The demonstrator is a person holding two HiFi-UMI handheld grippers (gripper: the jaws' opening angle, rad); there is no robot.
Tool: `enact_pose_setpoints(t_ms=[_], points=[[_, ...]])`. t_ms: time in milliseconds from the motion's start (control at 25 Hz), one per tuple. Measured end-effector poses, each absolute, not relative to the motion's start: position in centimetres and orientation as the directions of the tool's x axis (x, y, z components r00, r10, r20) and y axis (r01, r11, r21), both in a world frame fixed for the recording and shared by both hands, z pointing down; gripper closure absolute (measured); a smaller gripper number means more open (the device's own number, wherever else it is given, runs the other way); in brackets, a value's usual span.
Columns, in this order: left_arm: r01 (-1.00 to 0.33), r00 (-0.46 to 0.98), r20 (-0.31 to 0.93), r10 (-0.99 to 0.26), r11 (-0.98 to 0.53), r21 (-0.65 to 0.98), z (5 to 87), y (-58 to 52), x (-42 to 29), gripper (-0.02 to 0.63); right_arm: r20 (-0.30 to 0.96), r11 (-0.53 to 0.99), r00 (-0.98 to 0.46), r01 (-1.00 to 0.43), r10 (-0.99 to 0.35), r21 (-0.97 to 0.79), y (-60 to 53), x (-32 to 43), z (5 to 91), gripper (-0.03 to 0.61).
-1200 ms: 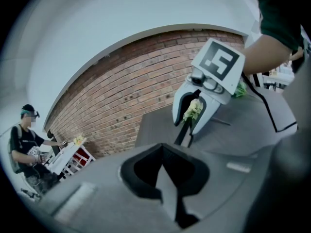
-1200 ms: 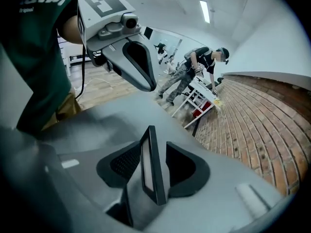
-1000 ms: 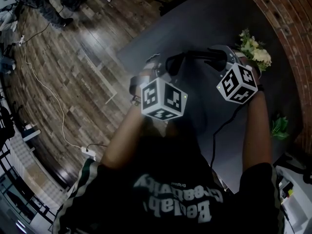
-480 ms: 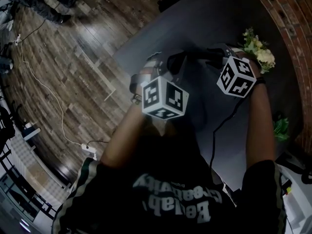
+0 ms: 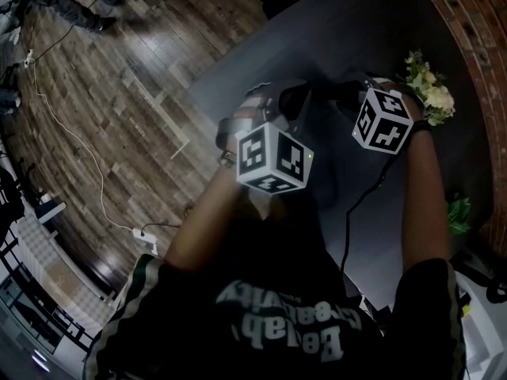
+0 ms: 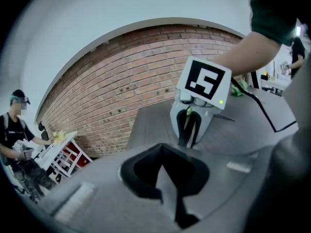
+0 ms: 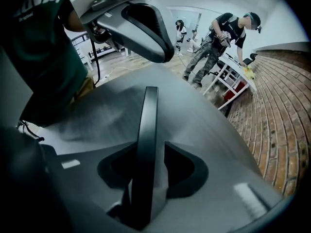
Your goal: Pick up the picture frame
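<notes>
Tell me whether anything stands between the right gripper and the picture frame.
Nothing visible does. The right gripper has a thin dark slab, apparently the picture frame seen edge-on, clamped between its jaws.

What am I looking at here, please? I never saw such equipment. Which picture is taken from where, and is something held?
A person holds two hand tools, each with two jaws and a marker cube. The head view looks down from the person's head; the other two cameras ride on the grippers. The right gripper is shut on a thin dark picture frame, seen edge-on over the grey table. The left gripper has its jaws close together; whether they grip anything is unclear. Flowers sit by the brick wall.
</notes>
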State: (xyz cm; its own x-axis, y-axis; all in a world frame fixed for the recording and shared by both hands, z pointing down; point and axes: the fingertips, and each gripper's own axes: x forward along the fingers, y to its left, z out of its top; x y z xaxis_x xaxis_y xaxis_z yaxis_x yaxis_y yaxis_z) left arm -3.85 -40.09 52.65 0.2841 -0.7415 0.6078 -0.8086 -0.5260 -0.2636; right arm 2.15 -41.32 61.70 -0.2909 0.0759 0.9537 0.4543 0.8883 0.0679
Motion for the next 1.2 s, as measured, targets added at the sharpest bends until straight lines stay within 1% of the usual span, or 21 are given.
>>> enact_pose_setpoints(t_ms=[240, 360, 480, 560, 680, 960, 1200], points=[[-0.810, 0.291, 0.611, -0.736, -0.529, -0.252, 53.1, -40.4, -4.4, 0.609, 0.960, 0.885, -0.262, 0.464, 0.098, 0.036, -41.2, 1.8, 62.7, 0.439], [-0.809, 0.293, 0.614, -0.733, -0.532, -0.249, 53.3, -40.5, -4.4, 0.609, 0.962, 0.889, -0.255, 0.458, 0.100, 0.029, -41.3, 2.0, 62.8, 0.460], [-0.808, 0.295, 0.616, -0.731, -0.535, -0.247, 53.3, -40.5, -4.4, 0.609, 0.963, 0.889, -0.250, 0.457, 0.102, 0.024, -41.3, 2.1, 62.8, 0.505], [-0.808, 0.299, 0.615, -0.730, -0.537, -0.245, 53.3, -40.5, -4.4, 0.609, 0.964, 0.889, -0.247, 0.457, 0.101, 0.024, -41.2, 2.1, 62.8, 0.549], [-0.807, 0.300, 0.617, -0.728, -0.539, -0.243, 53.5, -40.6, -4.4, 0.609, 0.964, 0.890, -0.248, 0.456, 0.099, 0.026, -41.2, 1.9, 62.9, 0.560], [-0.807, 0.301, 0.616, -0.728, -0.539, -0.242, 53.7, -40.9, -4.6, 0.609, 0.963, 0.889, -0.247, 0.457, 0.105, 0.020, -41.4, 1.7, 63.1, 0.561], [-0.804, 0.304, 0.614, -0.728, -0.542, -0.244, 53.6, -41.1, -4.2, 0.609, 0.961, 0.905, -0.262, 0.424, 0.089, 0.032, -41.8, 2.0, 63.0, 0.563]])
